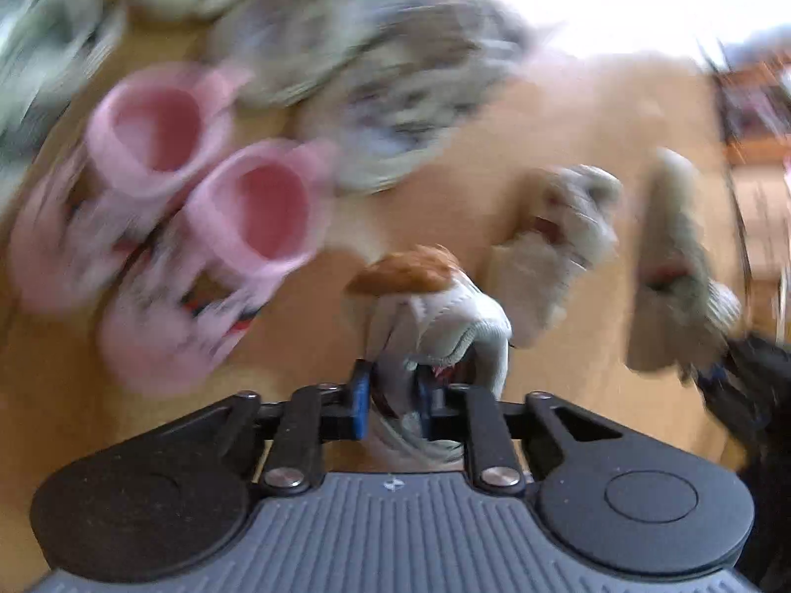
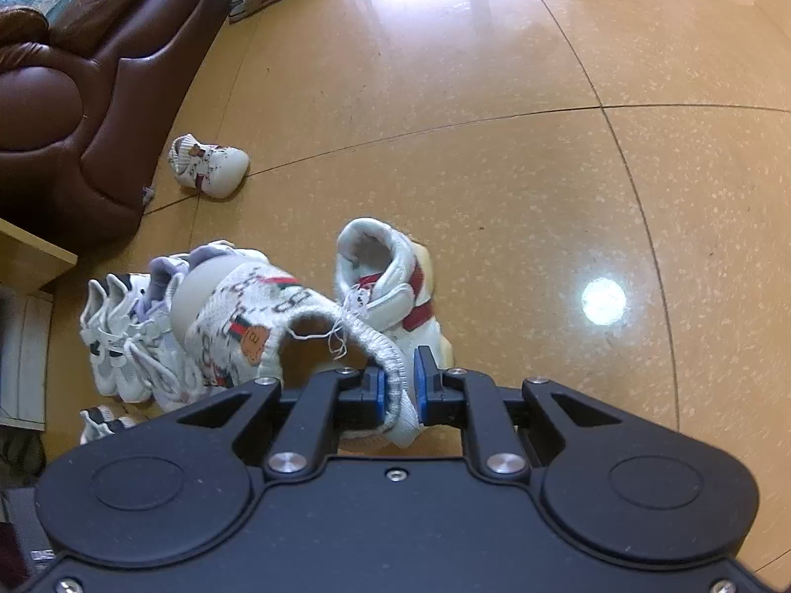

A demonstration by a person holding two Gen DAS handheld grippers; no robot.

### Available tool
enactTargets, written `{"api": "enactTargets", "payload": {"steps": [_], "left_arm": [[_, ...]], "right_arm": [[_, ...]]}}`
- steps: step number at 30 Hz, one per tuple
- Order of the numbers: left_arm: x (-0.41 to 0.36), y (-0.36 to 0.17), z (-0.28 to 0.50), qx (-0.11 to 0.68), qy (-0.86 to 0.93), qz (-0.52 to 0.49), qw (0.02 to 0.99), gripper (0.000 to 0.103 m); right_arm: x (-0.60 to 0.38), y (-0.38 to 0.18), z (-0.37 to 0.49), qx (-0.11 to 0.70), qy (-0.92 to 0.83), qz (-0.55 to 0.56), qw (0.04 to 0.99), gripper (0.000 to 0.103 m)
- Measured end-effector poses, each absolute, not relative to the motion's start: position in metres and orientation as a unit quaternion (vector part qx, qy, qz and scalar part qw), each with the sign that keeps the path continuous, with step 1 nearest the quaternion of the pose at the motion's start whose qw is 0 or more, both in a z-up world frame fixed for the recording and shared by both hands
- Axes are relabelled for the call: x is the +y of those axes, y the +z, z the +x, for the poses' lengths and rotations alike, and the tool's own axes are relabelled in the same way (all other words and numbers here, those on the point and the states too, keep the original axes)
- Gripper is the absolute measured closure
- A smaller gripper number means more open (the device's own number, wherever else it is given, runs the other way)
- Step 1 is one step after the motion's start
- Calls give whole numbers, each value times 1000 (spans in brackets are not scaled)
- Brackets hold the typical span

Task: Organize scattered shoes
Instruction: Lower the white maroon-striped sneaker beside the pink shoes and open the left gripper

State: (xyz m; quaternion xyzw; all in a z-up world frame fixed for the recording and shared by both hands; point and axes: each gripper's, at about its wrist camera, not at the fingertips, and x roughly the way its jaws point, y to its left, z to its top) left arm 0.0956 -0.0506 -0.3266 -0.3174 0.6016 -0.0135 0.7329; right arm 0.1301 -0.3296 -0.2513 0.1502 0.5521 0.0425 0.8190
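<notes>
Right wrist: right gripper (image 2: pixel 398 388) clamps patterned knit shoe (image 2: pixel 247 316); lettering unreadable.

Bare tiled floor (image 2: pixel 544 173) lies open rightward; brown sofa (image 2: pixel 99 74) and clustered white sneakers (image 2: pixel 123 341) obstruct the left.

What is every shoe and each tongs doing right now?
Left tongs: shut on a grey shoe.
Grey shoe: held by its collar, lifted.
Pink shoes: side by side on the floor, blurred.
Right tongs: shut on a knit shoe.
Knit shoe: held by its cuff.
Red-strap shoe: upright on the floor.
Baby shoe: alone by the sofa.
</notes>
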Motion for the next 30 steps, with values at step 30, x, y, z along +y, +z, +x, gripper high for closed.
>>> {"api": "enactTargets", "payload": {"steps": [30], "left_arm": [[-73,-313,252,571,-90,-154,801,86]], "right_arm": [[-375,-274,123,560,25,152,814,91]]}}
